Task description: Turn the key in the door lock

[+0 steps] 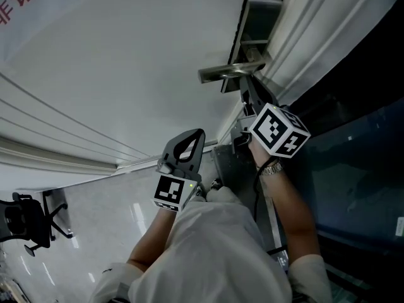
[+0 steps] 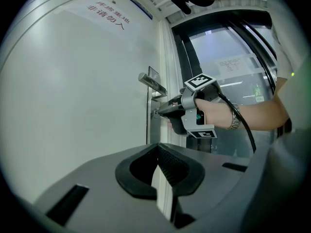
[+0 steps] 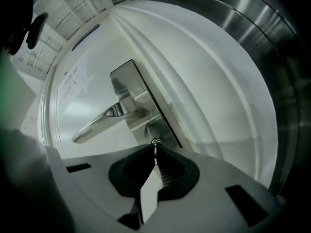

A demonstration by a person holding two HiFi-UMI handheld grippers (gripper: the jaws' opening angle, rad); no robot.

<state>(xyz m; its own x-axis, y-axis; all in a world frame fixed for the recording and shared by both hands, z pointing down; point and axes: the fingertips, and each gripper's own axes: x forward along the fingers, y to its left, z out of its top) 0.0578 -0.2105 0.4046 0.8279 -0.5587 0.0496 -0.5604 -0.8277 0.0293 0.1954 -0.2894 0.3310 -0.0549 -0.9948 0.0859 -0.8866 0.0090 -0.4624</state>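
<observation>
Only the right gripper view looks straight at the lock. There the right tool point(image 3: 155, 153) has its dark ribbed jaws pressed together on a thin metal key point(image 3: 155, 148). The key's blade sits in the round keyhole point(image 3: 156, 142), at the low end of the brushed steel lock plate point(image 3: 132, 93) and just under the silver lever handle point(image 3: 104, 118).

No other view shows the key — in the head view the right tool and its marker cube cover the lock, and only the handle juts from the white door point(image 1: 126, 62).

The left gripper view gives the side-on picture: the right tool is held level against the door by a hand point(image 2: 216, 114) wearing a metal wristwatch point(image 2: 235, 118), with a black cable point(image 2: 245, 127) trailing down.

The left tool point(image 2: 158, 148) hangs well back from the door, its jaws closed on nothing.

The key's head is buried between the right tool's pads — its shape cannot be made out. The red lettering point(image 2: 109, 14) on the door is too small to read.
</observation>
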